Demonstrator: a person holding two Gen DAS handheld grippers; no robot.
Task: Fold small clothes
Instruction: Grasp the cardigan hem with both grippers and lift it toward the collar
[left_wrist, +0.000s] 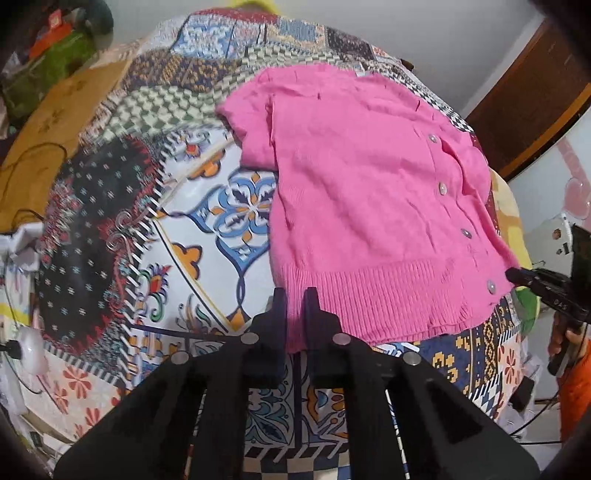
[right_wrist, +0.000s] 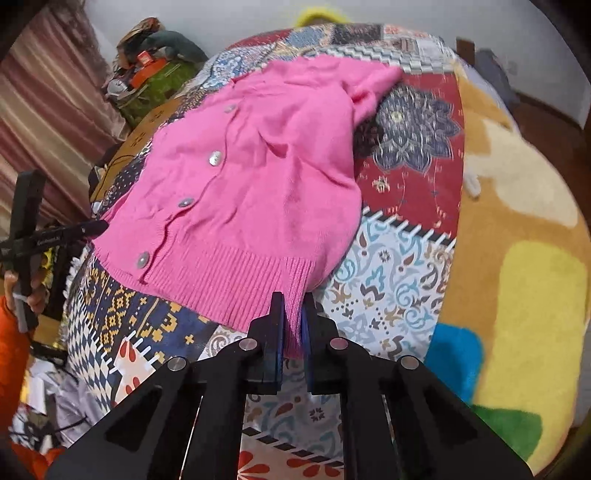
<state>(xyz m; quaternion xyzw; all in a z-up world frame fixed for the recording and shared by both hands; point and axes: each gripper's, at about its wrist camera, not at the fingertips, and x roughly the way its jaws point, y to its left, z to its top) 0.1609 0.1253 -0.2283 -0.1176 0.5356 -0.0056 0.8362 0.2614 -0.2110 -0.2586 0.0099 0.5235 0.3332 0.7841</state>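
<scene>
A small pink knit cardigan (left_wrist: 373, 199) with several pale buttons lies spread on a patchwork bedspread (left_wrist: 155, 229), ribbed hem toward me. My left gripper (left_wrist: 295, 295) is shut on the hem's left corner. My right gripper (right_wrist: 293, 301) is shut on the hem's right corner; the cardigan (right_wrist: 251, 173) stretches away from it. The right gripper also shows at the cardigan's right edge in the left wrist view (left_wrist: 517, 275), and the left gripper at its left edge in the right wrist view (right_wrist: 99, 227). One short sleeve (left_wrist: 247, 122) lies out to the left, the other (right_wrist: 376, 83) to the right.
A yellow-and-brown fleece blanket (right_wrist: 517, 229) lies to the right on the bed. A green box with clutter (right_wrist: 147, 85) stands at the far left by a curtain. Cables and a white device (left_wrist: 29, 350) lie at the bed's left edge. A wooden door (left_wrist: 528, 110) is at the right.
</scene>
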